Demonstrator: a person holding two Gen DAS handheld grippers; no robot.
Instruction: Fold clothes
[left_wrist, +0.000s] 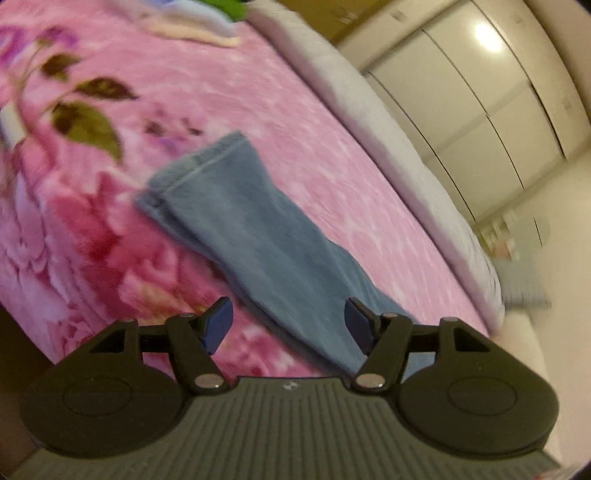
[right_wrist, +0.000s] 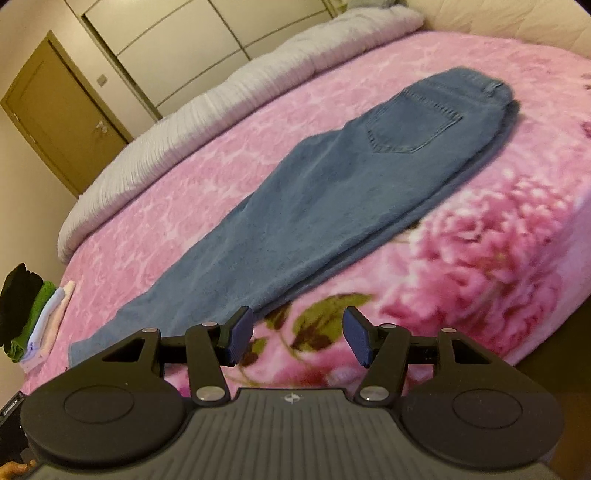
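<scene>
A pair of blue jeans (right_wrist: 332, 192) lies flat on the pink floral blanket (right_wrist: 480, 258), folded lengthwise with one leg over the other, back pocket up. In the right wrist view the waist is far right and the leg ends near left. In the left wrist view the jeans (left_wrist: 258, 236) run from the hems in the middle down under my gripper. My left gripper (left_wrist: 288, 325) is open and empty, hovering over the jeans. My right gripper (right_wrist: 297, 332) is open and empty, above the blanket just beside the jeans' near edge.
A rolled white duvet (right_wrist: 184, 118) lies along the bed's far side. A stack of folded clothes (right_wrist: 33, 317) sits at the bed's left corner; it also shows in the left wrist view (left_wrist: 199, 22). Wardrobe doors (left_wrist: 480, 92) and a brown door (right_wrist: 55, 110) stand behind.
</scene>
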